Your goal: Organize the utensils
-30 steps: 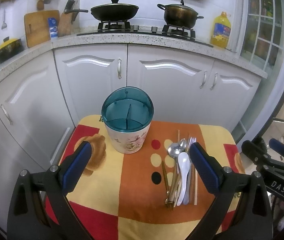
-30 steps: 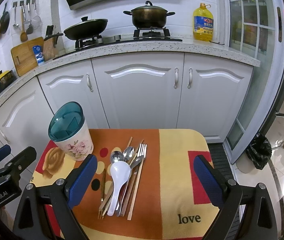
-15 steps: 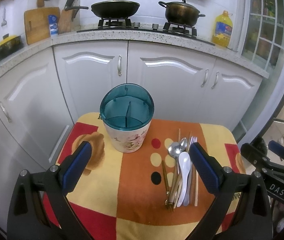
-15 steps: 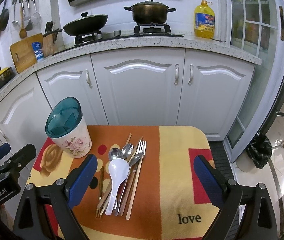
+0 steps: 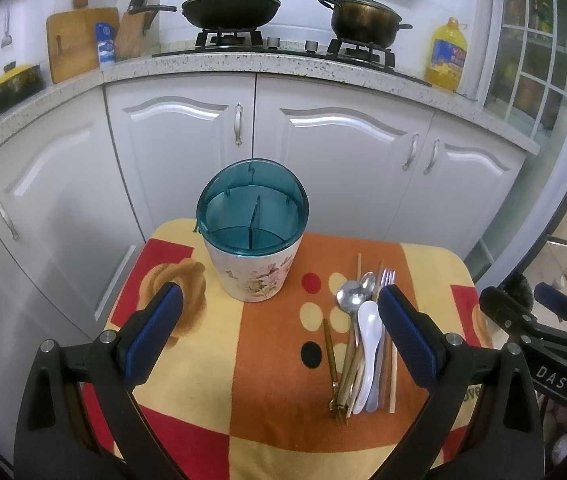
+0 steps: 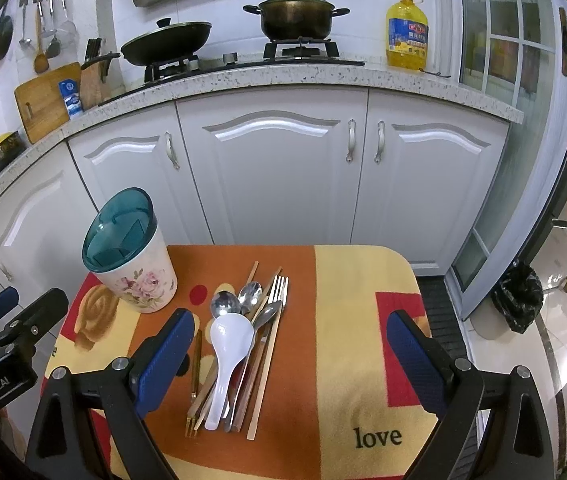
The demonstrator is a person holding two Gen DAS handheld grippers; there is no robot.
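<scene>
Nearest, the left claw (image 5: 279, 328) and right claw (image 6: 291, 344) both hang wide open and empty above the cloth-covered worktop (image 6: 355, 320). Just beyond lies the heap of utensils (image 6: 235, 344): a white spoon (image 6: 227, 344) across steel spoons, a fork and chopsticks, all touching. Farther left stands the divided holder (image 5: 252, 236), empty. Since the pieces overlap, pinching one would probably drag its neighbours or let thin chopsticks slip; a careless drop could tip the holder.
</scene>
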